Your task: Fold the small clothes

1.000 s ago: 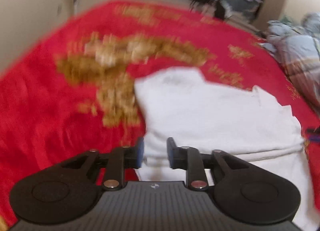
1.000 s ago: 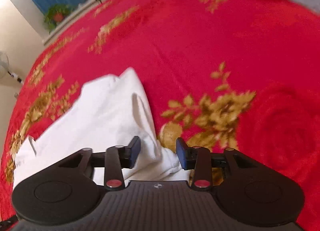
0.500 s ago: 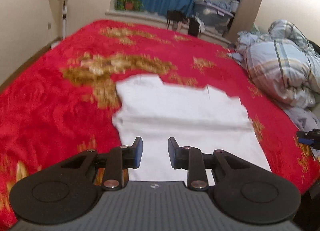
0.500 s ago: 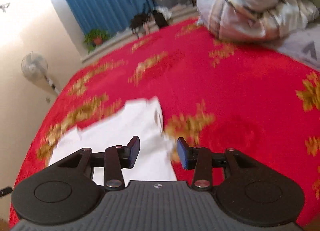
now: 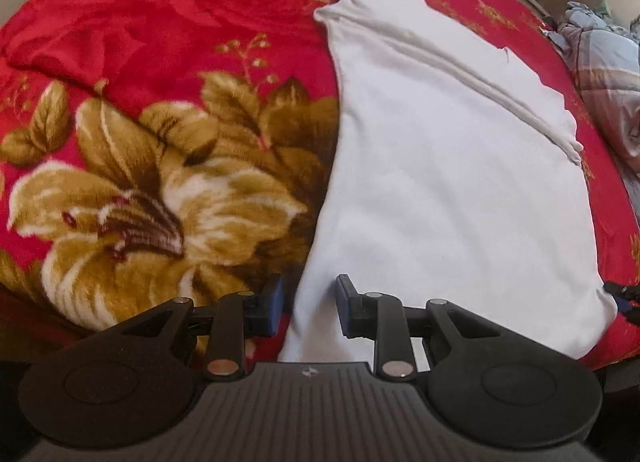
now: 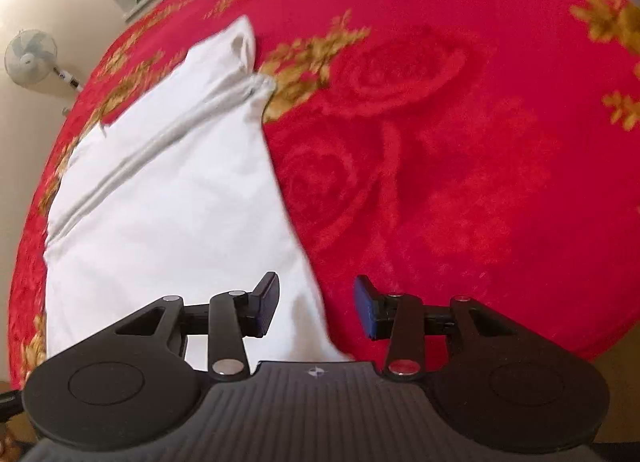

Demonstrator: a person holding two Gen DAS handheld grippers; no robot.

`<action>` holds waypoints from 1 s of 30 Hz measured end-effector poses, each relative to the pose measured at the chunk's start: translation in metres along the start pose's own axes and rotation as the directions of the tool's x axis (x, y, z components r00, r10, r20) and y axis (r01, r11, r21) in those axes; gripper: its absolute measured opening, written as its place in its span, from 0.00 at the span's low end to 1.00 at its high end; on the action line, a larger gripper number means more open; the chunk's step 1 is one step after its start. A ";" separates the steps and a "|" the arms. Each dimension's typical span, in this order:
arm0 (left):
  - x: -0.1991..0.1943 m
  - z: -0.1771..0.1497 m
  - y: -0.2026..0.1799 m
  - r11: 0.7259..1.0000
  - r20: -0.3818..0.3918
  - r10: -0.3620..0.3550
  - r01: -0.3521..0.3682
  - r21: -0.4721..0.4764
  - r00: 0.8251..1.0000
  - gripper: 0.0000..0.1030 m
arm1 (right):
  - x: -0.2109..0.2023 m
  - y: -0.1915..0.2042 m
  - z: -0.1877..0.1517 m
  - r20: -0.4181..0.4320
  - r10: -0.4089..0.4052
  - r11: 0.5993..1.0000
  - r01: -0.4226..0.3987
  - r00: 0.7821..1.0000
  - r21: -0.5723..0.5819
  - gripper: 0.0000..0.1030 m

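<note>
Jaws of both grippers parted, nothing gripped, straddling near edges of white garment on red blanket

Both wrist views look steeply down, close over one white garment.

garment: plain white | blanket: red, gold-brown flowers | gripper pads: blue

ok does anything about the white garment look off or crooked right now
Nothing is damaged or spilled. The white garment lies mostly flat on the red floral blanket. A folded band runs across its far part, and the far corner beyond that band is slightly bunched. Both claws are open with the near corners between their fingers.
</note>
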State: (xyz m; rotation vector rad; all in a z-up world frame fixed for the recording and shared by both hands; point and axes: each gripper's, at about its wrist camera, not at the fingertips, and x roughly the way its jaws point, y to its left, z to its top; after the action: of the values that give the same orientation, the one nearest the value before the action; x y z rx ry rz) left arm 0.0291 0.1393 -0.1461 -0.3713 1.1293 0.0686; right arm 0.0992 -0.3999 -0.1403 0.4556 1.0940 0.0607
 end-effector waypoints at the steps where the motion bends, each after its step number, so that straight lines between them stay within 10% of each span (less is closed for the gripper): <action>1: 0.002 -0.001 0.003 1.000 -0.011 -0.007 0.007 -0.010 1.000 0.29 | 0.004 0.002 -0.002 -0.023 0.005 1.000 -0.006 1.000 -0.013 0.42; 10: 0.000 -0.011 0.003 1.000 -0.040 -0.025 0.024 -0.016 0.999 0.27 | 0.002 0.008 -0.020 -0.085 -0.008 0.996 0.000 0.996 -0.094 0.42; 13: -0.001 -0.011 0.002 1.000 -0.029 -0.018 0.018 -0.005 0.999 0.07 | -0.002 0.010 -0.023 -0.080 -0.009 0.994 -0.001 0.997 -0.113 0.41; 16: -0.007 -0.011 0.002 0.999 -0.001 -0.042 0.042 -0.005 0.999 0.07 | -0.007 0.011 -0.022 -0.064 0.005 0.993 -0.012 0.998 -0.117 0.15; 21: -0.011 -0.011 0.001 0.996 -0.007 -0.086 0.086 -0.025 0.996 0.15 | -0.022 0.011 -0.021 0.011 0.076 0.995 -0.075 0.997 -0.073 0.14; 26: 0.000 -0.014 -0.008 0.999 -0.054 -0.029 0.031 0.025 0.998 0.13 | 0.001 0.009 -0.027 -0.091 -0.048 0.995 0.039 0.995 -0.095 0.19; 30: -0.014 -0.010 -0.013 0.998 0.014 -0.052 0.051 0.037 0.999 0.06 | -0.012 0.009 -0.023 -0.023 0.007 0.997 -0.009 1.000 -0.078 0.05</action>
State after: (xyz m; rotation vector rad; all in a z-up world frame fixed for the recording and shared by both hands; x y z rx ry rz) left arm 0.0174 0.1256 -0.1337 -0.3662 1.1042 0.0053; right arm 0.0747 -0.3870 -0.1352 0.3896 1.1086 0.1158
